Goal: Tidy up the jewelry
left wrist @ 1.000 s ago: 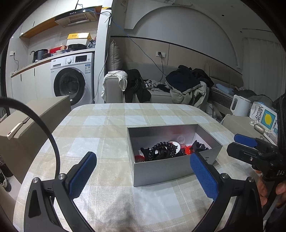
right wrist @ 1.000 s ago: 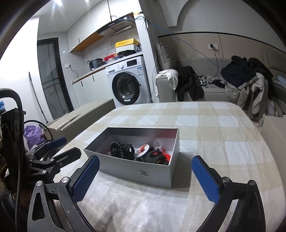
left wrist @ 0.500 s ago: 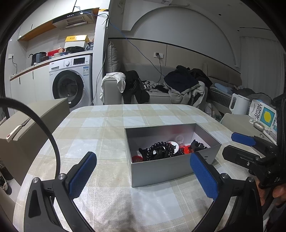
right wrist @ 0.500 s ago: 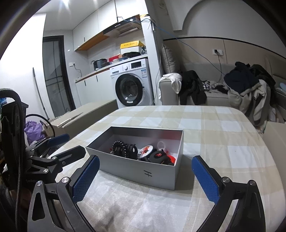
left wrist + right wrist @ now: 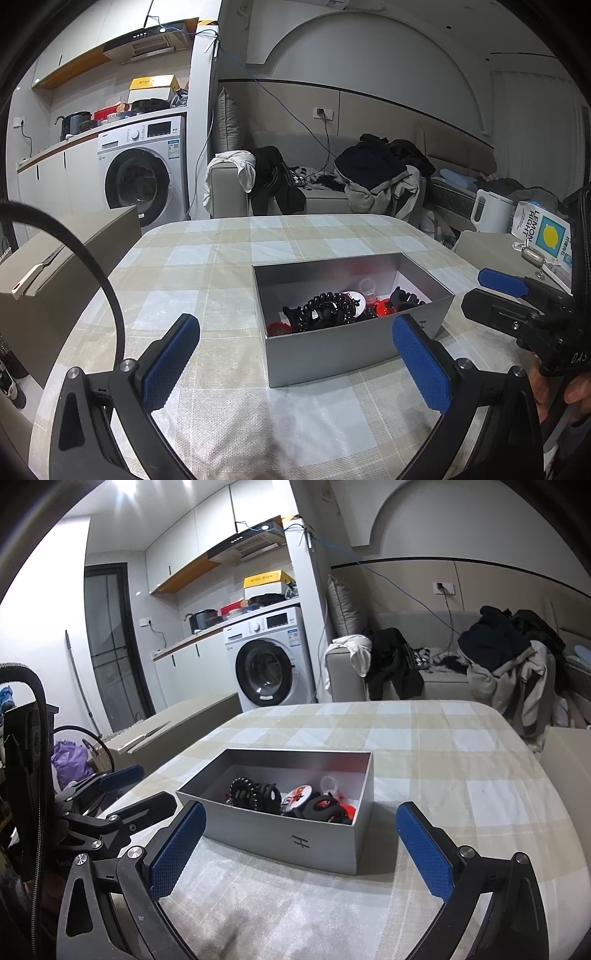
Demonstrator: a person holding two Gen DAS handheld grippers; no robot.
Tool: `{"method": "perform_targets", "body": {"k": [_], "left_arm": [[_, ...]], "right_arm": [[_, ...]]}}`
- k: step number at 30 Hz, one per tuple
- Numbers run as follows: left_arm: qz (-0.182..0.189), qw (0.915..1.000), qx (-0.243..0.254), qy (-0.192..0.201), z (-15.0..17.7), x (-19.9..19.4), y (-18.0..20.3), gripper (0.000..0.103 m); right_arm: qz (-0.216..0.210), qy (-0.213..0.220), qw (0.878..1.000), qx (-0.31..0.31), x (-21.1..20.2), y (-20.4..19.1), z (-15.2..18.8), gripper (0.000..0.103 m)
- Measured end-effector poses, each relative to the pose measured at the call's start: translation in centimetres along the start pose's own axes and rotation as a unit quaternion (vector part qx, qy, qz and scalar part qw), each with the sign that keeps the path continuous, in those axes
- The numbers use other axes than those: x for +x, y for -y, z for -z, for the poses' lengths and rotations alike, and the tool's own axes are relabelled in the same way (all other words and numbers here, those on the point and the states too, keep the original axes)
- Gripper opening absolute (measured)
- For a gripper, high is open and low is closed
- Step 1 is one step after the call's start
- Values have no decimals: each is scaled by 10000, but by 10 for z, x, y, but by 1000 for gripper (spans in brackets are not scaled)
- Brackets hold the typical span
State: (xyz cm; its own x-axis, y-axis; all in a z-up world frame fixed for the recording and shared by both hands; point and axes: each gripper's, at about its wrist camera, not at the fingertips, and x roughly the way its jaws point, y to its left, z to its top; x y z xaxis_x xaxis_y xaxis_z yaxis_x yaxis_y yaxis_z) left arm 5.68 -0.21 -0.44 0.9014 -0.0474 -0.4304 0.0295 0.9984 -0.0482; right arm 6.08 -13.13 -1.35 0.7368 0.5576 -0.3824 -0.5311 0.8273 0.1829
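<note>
Two grippers with blue textured pads hover over a table covered in a beige and white checked cloth (image 5: 236, 258), and both stand with their fingers spread wide and nothing between them. Ahead of the left gripper (image 5: 295, 363), slightly toward its right finger, sits an open grey rectangular box (image 5: 332, 350) resting on the cloth; its near wall is just beyond the fingertips, not touching them. Inside lies a jumble of jewelry: a black beaded bracelet (image 5: 327, 308), a black claw-shaped clip (image 5: 406, 297), a small clear ring-shaped piece (image 5: 367, 286) and red pieces (image 5: 384, 308) I cannot identify. From the right gripper (image 5: 301, 849), the same box (image 5: 295, 840) sits straight ahead between its fingers, slightly toward the left one. The right gripper shows at the right edge of the left wrist view (image 5: 517, 302), beside the box.
</note>
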Motion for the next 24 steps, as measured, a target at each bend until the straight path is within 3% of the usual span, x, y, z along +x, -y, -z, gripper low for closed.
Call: {"method": "perform_targets", "body": {"k": [24], "left_arm": [[8,10000,36,16,0,-1,2,102]], "right_arm": [[21,6,10000,-68,-1,0,0,103]]}}
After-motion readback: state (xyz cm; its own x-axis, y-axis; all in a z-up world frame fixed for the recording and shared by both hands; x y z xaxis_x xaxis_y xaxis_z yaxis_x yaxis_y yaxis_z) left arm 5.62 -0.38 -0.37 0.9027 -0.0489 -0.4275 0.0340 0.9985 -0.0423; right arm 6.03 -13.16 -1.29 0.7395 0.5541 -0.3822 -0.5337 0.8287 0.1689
